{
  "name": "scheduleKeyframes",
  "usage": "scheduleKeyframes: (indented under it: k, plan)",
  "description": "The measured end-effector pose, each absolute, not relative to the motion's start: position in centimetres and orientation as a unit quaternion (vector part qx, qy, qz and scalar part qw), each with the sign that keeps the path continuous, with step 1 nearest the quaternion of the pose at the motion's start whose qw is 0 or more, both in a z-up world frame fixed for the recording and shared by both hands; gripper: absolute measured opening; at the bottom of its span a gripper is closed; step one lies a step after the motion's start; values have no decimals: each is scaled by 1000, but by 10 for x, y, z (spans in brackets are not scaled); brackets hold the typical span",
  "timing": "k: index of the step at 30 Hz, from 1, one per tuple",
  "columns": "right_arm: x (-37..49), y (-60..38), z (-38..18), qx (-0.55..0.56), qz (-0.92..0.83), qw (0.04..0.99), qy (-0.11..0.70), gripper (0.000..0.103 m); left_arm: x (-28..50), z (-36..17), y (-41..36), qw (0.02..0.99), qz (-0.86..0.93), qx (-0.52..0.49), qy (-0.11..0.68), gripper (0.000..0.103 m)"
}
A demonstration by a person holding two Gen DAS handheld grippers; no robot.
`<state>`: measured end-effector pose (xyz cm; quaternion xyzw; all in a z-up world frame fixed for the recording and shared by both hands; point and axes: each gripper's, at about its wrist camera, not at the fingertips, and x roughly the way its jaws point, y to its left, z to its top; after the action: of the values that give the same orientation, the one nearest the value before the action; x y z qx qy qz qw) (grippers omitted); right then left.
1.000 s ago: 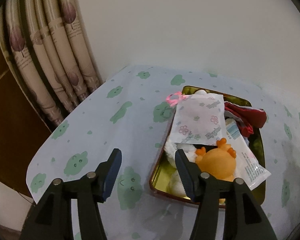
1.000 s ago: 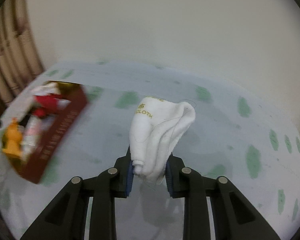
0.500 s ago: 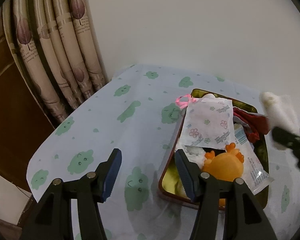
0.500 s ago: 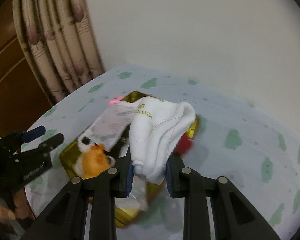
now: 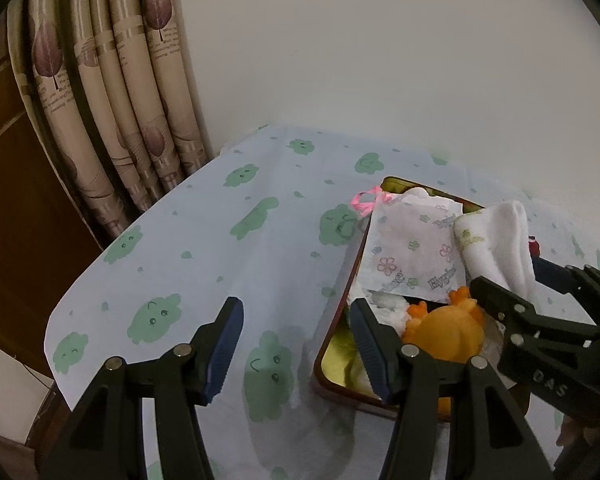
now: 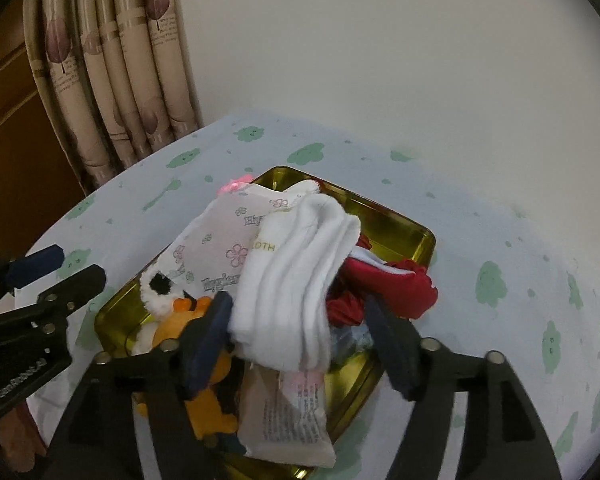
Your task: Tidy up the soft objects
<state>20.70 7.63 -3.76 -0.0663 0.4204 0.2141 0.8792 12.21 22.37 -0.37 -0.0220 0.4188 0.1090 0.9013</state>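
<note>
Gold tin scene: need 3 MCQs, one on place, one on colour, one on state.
1. Where is the white cloth?
A. on the pile in the gold tin
B. on the tablecloth beside the tin
C. on the curtain

2. What colour is the plush toy at the tin's near end?
A. green
B. orange
C. blue

3. How is the left gripper?
A. shut on the cloth
B. shut on the toy
C. open, holding nothing

Key: 1 A, cloth lies on tin's contents; 2 B, orange in both views; 3 C, its fingers stand apart, empty.
</note>
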Motion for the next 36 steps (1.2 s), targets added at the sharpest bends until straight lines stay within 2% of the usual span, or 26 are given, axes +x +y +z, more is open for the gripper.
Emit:
scheduleKeyframes:
  k: [4, 20, 36]
  plan:
    - [196, 66, -30, -55, 207, 886, 411, 78, 121, -4, 220, 903, 106, -16, 417, 57]
    - [147, 39, -16, -35, 155, 902, 401, 89, 117, -1, 208, 907, 96, -4, 410, 57]
    - [138, 40, -23, -36, 149, 899, 411, 90, 116, -1, 206, 907, 93, -3, 412, 57]
